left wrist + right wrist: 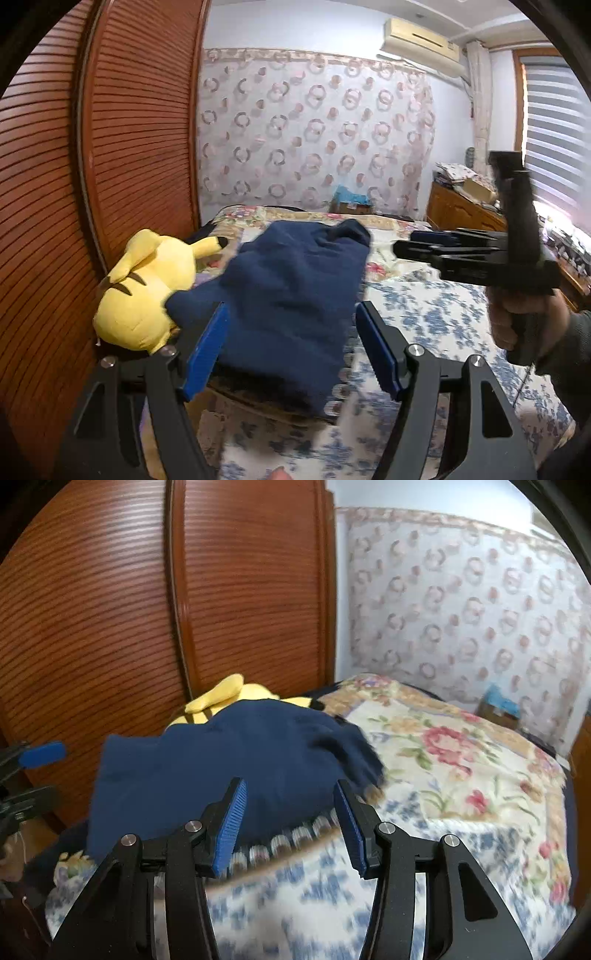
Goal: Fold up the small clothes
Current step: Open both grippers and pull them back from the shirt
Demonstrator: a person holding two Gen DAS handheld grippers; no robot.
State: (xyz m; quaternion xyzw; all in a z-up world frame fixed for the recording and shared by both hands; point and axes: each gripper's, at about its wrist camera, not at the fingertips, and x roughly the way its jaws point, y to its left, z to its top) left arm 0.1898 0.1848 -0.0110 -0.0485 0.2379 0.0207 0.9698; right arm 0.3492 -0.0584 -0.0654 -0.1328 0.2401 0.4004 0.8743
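One navy garment (291,291) is seen lying rumpled on the bed (436,321), its far edge draped against a single yellow plush (144,291) that is wedged beside the louvred wardrobe (122,147). The garment is judged to have been laid there so that it can be flattened and folded on the soft, flat bedding; no crease is yet made out. Two grippers are counted. The left gripper (291,347) is held low over the near edge of the cloth with its fingers (207,350) spread wide and nothing between them, presumably so that a hem can be taken. The right gripper (291,823) is likewise poised at the garment's near edge, fingers (231,823) apart and empty (the blur in both views makes contact with the cloth hard to judge). In the left view the right gripper (410,247) is seen side-on with its fingers lying close together, so its gap is better judged from its own camera. Two bed covers are made out: a blue-flowered one near, a rose-patterned one farther off.
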